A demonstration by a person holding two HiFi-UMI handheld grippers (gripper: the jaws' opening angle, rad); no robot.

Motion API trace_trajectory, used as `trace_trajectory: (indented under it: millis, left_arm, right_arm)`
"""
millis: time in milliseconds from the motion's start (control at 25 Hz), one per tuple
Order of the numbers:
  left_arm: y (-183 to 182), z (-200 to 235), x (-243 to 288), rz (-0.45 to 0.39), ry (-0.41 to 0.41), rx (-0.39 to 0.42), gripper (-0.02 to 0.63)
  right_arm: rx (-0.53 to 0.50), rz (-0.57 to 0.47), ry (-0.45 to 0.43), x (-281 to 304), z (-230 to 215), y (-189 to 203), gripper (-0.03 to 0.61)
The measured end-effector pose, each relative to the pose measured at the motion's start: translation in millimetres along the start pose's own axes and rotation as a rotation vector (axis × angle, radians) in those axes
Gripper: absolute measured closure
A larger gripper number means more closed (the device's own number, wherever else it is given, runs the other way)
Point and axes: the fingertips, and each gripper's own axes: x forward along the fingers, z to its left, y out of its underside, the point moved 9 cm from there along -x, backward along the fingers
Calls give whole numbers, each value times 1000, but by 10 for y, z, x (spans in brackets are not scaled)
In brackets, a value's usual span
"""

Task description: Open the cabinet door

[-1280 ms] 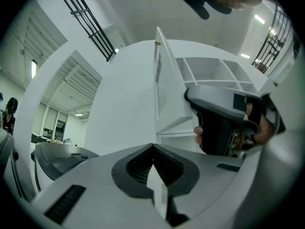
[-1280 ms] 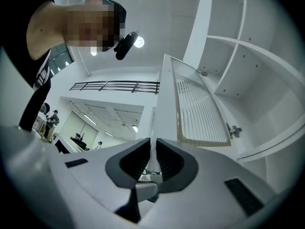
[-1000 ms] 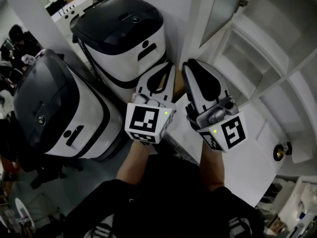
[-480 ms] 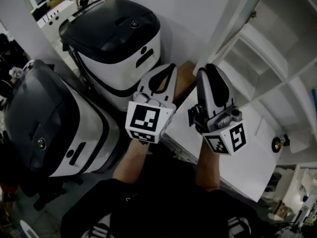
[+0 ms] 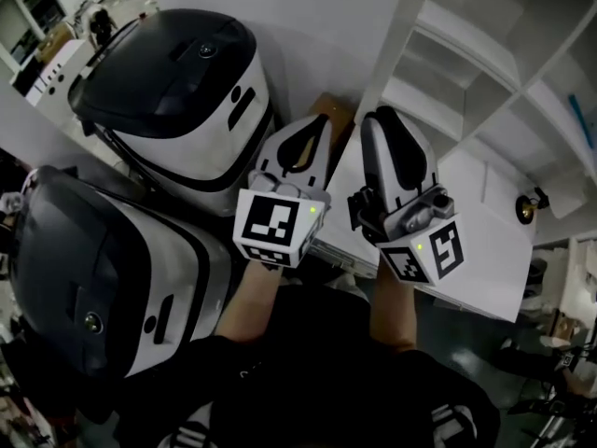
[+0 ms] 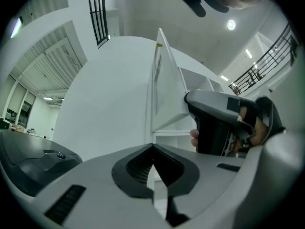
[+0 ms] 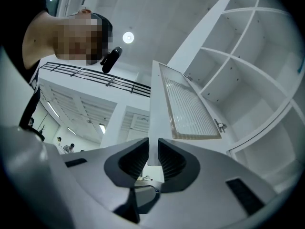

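Note:
The cabinet door [image 7: 188, 109], white with a ribbed glass pane, hangs swung out from the open white shelves [image 7: 248, 66]. In the head view it is a narrow white strip [image 5: 403, 35] seen edge-on. My right gripper [image 7: 153, 152] points up at the door's lower corner. Its jaws are closing, and the door's edge fills the gap between them. My left gripper [image 5: 322, 121] sits just left of the right gripper [image 5: 382, 117], shut and holding nothing. In the left gripper view its tips [image 6: 152, 148] meet, and the door's edge [image 6: 159, 80] stands beyond them.
Two large black-and-white machines [image 5: 187, 82] [image 5: 103, 259] stand close on the left. A lower white door panel [image 5: 485, 241] with a brass knob [image 5: 529, 205] lies under my right hand. Open shelves [image 5: 485, 54] fill the upper right. A brown patch [image 5: 334, 112] shows between the grippers.
The head view has swung, so the machines sit lower left and the shelves higher. My right gripper has tilted up under the door's edge. The left gripper has barely shifted.

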Motion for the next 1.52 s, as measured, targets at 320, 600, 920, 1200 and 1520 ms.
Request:
trace_trajectory:
  millis: [320, 600, 920, 1200, 1520]
  left_arm:
    - [175, -242, 74, 39, 112, -43, 603]
    - [435, -590, 390, 108, 173, -75, 603]
    - [680, -784, 485, 149, 233, -100, 603]
    - [802, -1091, 625, 179, 294, -117, 603]
    - [925, -1509, 761, 213, 358, -132, 603]
  right_arm:
    - [-60, 97, 217, -357, -101, 50, 552]
    - [-74, 189, 360, -732, -497, 139, 558]
    - [-135, 330, 539, -1046, -621, 321, 560]
    - [-151, 405, 647, -1396, -738, 362, 560]
    - [-167, 466, 759, -1833, -875, 260, 561]
